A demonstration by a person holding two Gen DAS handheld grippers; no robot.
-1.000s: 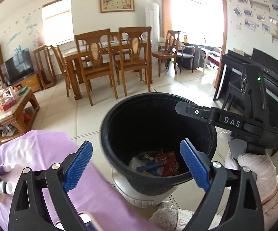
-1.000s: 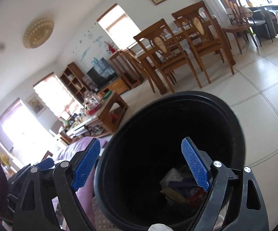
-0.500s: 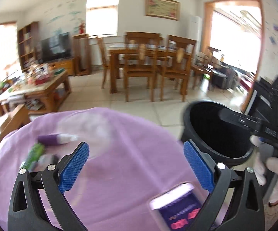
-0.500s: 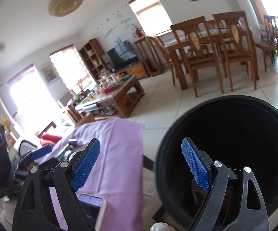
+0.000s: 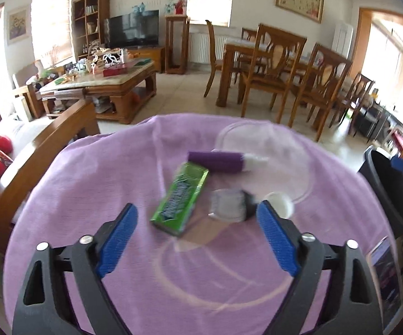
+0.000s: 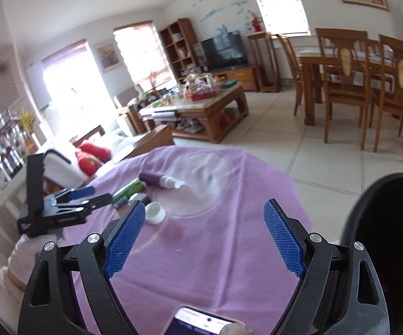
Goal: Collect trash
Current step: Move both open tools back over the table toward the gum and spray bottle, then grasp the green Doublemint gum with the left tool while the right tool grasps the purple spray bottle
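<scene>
On the purple-clothed table (image 5: 117,167) lie a green gum pack (image 5: 180,201), a purple tube with a white cap (image 5: 221,161), a small clear jar on its side (image 5: 228,205) and a white lid (image 5: 278,208). My left gripper (image 5: 197,238) is open and empty just short of the gum pack and jar. My right gripper (image 6: 204,238) is open and empty over the table's near part; it sees the left gripper (image 6: 88,196) by the same items (image 6: 159,181). The black trash bin (image 6: 391,237) stands at the right of the table, and also shows in the left wrist view (image 5: 388,184).
A phone (image 6: 198,323) lies at the table's near edge, also in the left wrist view (image 5: 383,276). Beyond are a wooden sofa arm (image 5: 47,142), a cluttered coffee table (image 5: 101,83) and dining chairs (image 5: 274,75) on a tiled floor.
Both grippers have swung left, away from the bin and over the table. The left one now faces the gum pack, tube and jar. Both stay open and empty.
</scene>
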